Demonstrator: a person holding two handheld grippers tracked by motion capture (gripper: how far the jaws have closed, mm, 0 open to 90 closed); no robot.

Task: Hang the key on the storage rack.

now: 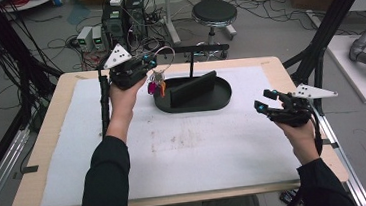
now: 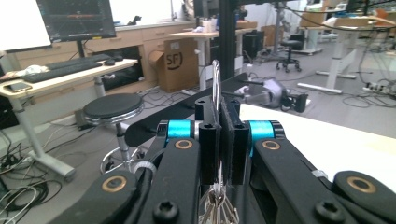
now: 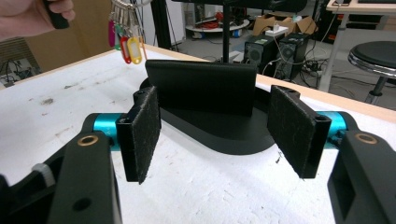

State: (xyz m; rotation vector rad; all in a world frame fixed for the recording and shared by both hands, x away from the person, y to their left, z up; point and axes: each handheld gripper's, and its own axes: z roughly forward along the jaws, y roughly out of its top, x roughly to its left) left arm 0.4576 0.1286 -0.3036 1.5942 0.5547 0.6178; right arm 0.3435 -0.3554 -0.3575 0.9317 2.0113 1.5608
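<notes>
Left tongs (image 1: 154, 71) pinch a thin metal key ring (image 2: 216, 84) — light, stiff, slippery, its tags (image 1: 155, 88) dangling. Right tongs (image 1: 266, 104) spread, empty.

Black sleeves (image 1: 106, 180), black cyan-barrelled jaws.

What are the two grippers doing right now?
Left gripper: shut on the metal key ring with coloured tags.
Right gripper: open, holding nothing.

Even, bright indoor light; soft shadows on white desk (image 1: 200, 146); all views slightly soft, low resolution; near jaws blurred; no glare.
</notes>
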